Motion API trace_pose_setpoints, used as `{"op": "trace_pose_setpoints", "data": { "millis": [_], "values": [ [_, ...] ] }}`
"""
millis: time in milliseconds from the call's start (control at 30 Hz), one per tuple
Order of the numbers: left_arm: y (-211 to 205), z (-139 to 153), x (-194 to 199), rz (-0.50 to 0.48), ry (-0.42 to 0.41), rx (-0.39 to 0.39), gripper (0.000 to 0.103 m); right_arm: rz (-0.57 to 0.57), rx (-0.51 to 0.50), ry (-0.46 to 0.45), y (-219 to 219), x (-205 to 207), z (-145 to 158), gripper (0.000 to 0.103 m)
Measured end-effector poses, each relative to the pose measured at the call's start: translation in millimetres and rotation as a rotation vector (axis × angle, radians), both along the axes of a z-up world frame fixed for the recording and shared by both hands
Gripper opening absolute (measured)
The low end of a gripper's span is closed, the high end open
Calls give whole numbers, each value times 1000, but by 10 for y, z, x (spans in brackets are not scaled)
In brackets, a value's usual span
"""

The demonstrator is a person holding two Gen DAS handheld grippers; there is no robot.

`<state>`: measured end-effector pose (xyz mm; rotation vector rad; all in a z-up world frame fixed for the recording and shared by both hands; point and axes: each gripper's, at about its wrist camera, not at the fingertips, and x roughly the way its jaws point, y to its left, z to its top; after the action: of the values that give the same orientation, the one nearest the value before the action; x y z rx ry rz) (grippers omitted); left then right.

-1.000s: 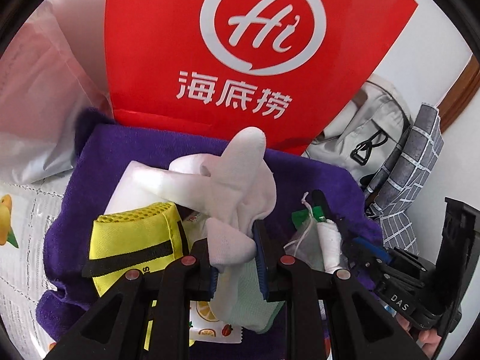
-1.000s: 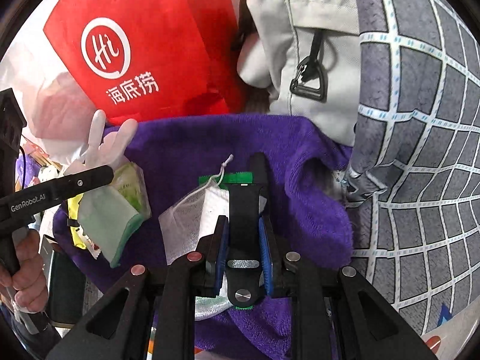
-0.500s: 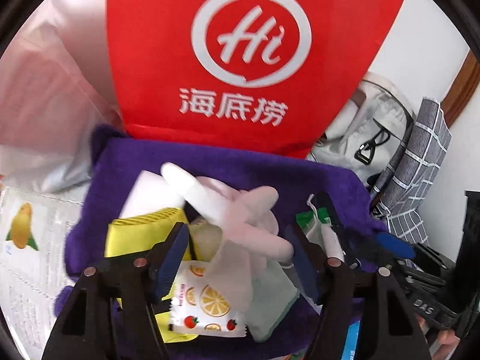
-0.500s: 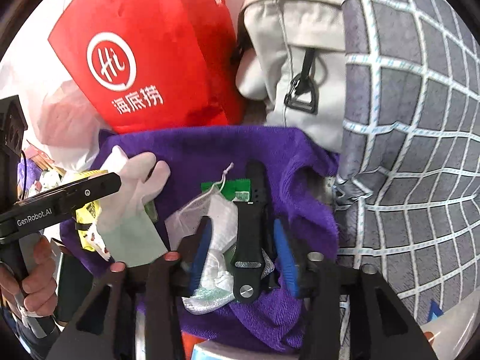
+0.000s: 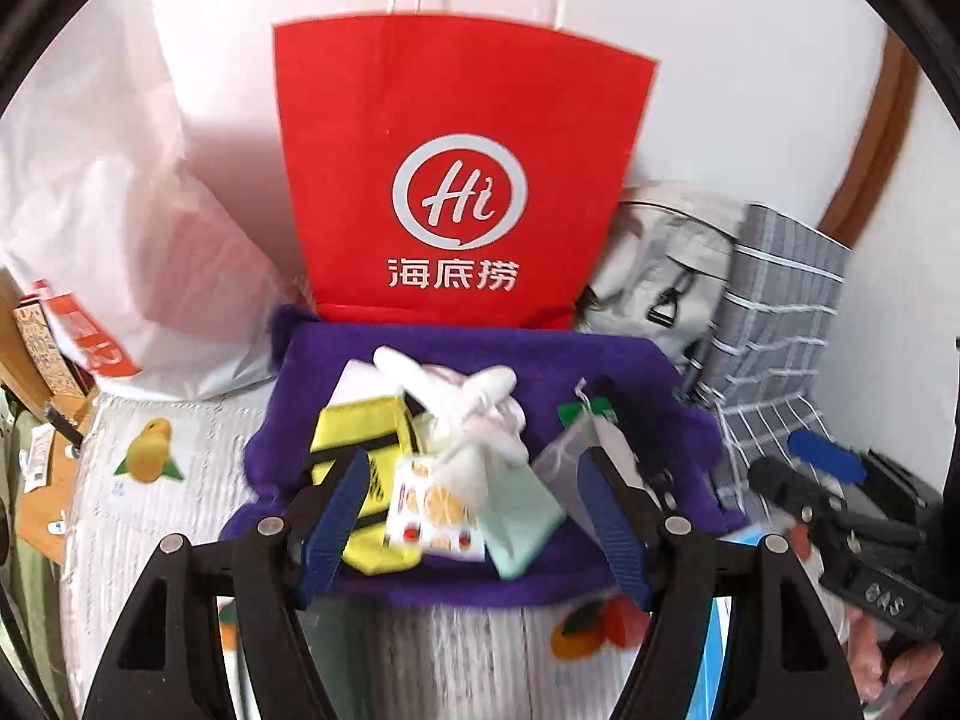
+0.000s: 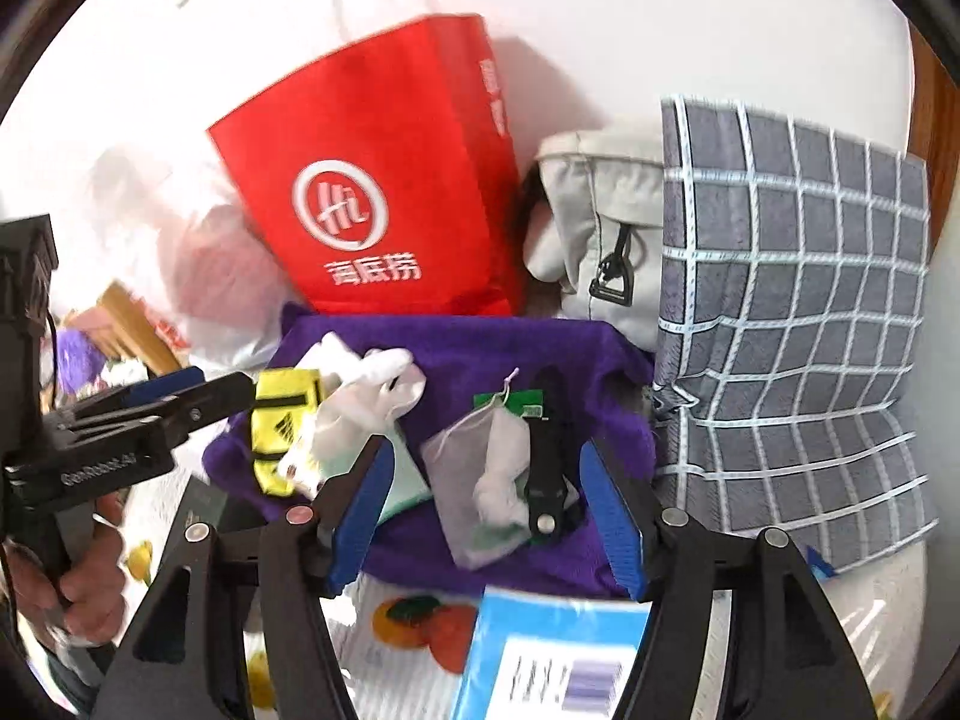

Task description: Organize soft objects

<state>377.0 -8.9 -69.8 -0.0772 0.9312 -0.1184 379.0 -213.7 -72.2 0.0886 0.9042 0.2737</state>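
A purple towel (image 5: 480, 354) (image 6: 480, 348) lies spread out with soft items on it. A white glove (image 5: 474, 402) (image 6: 372, 396) rests beside a yellow pouch (image 5: 360, 438) (image 6: 279, 420), a fruit-print packet (image 5: 432, 510) and a mint-green pouch (image 5: 522, 516). To their right lie a mesh drawstring bag (image 6: 486, 474) and a black strap (image 6: 546, 450). My left gripper (image 5: 474, 516) hovers above the glove pile, jaws opening, gripping nothing. My right gripper (image 6: 486, 516) hangs above the mesh bag and strap, jaws opening, also gripping nothing.
A red paper bag (image 5: 456, 180) (image 6: 384, 192) stands behind the towel, a white plastic bag (image 5: 120, 210) to its left. A grey backpack (image 6: 600, 228) and checked cushion (image 6: 792, 312) crowd the right. A blue box (image 6: 552, 648) lies near the front edge.
Both grippers have opened and drawn up and back. The left let go of the white glove, the right let go of the black strap; both items now lie on the towel.
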Motion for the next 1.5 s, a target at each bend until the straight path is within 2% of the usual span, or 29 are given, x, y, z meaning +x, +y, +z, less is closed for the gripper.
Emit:
{"op": "trace_pose_setpoints", "data": {
  "millis": [100, 200, 300, 400, 500, 733, 867, 1000, 1233, 1500],
  "values": [
    [34, 125, -321, 3, -20, 7, 72, -19, 10, -14, -61, -272, 138, 65],
    [96, 265, -688, 18, -45, 25, 78, -33, 41, -25, -127, -636, 271, 67],
    [155, 417, -1079, 26, -69, 19, 82, -34, 26, -48, -114, -957, 363, 69],
    [198, 546, -1463, 44, -96, 11, 88, -57, 16, -75, -142, -1358, 487, 79],
    [202, 619, -1815, 54, -117, 20, 91, -70, -26, -101, -140, -1709, 561, 82],
    [203, 659, -2453, 68, -120, 12, 94, -105, -110, -149, -131, -2383, 654, 100],
    [151, 674, -2739, 45, -126, 47, 95, -131, -145, -175, -115, -2707, 690, 101],
    [105, 721, -3007, 38, -139, 95, 95, -139, -131, -174, -118, -2944, 731, 101],
    [113, 813, -3259, 66, -179, 103, 95, -126, -125, -191, -80, -3273, 781, 101],
    [110, 835, -3335, 68, -190, 94, 95, -139, -110, -188, -102, -3367, 783, 101]
  ]
}}
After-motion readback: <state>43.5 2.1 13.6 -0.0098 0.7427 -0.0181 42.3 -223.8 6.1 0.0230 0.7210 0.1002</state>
